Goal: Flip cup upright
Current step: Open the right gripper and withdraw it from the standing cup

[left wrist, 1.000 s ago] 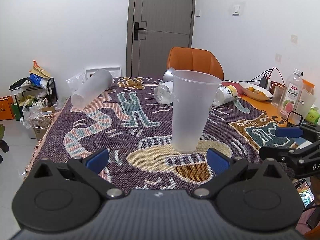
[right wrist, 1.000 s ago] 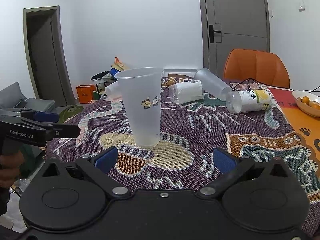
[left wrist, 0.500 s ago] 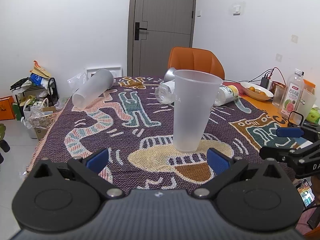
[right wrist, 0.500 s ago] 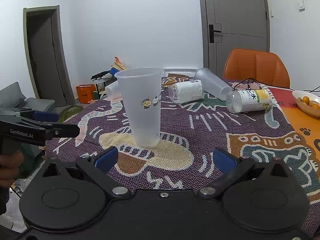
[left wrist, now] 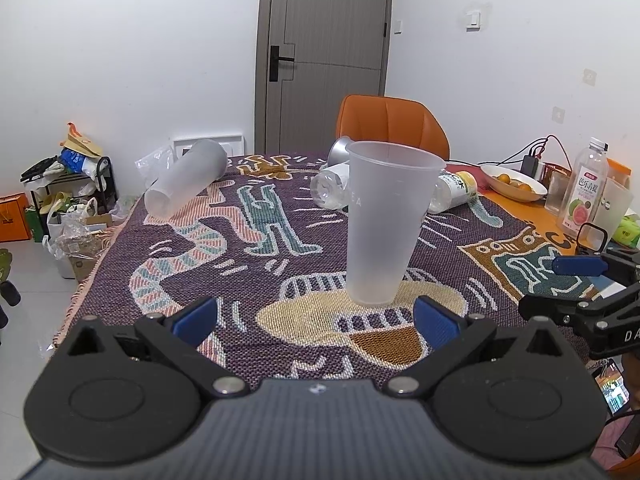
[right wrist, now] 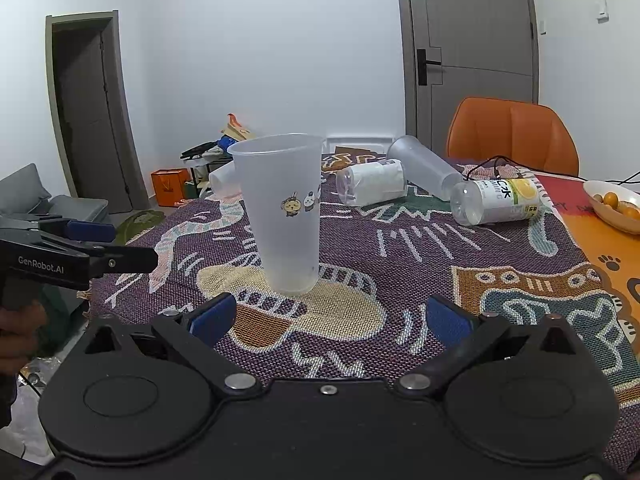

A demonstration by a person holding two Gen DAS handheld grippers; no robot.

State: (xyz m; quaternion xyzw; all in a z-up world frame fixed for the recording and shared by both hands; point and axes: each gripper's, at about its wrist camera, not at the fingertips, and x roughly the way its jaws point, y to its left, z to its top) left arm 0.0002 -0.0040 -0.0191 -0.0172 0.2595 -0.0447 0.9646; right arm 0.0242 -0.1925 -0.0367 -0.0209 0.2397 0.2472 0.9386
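Note:
A frosted translucent plastic cup [left wrist: 384,220] stands upright, mouth up, on the patterned cloth; in the right wrist view [right wrist: 286,212] it shows small cartoon stickers. My left gripper [left wrist: 316,316] is open and empty, just short of the cup's base. My right gripper [right wrist: 328,316] is open and empty, also short of the cup and slightly to its right. Each gripper shows in the other's view, the right one [left wrist: 576,276] at the right edge and the left one [right wrist: 92,244] at the left edge.
A frosted cup [left wrist: 184,184] lies on its side at the far left of the cloth [left wrist: 240,280]. Several bottles and a cup [right wrist: 424,172] lie toppled behind. A fruit bowl [left wrist: 514,184], a juice bottle [left wrist: 584,196] and an orange chair [left wrist: 394,124] stand beyond.
Both grippers stay open and nearly still. The left wrist view has tilted up very slightly; the cup stands unmoved.

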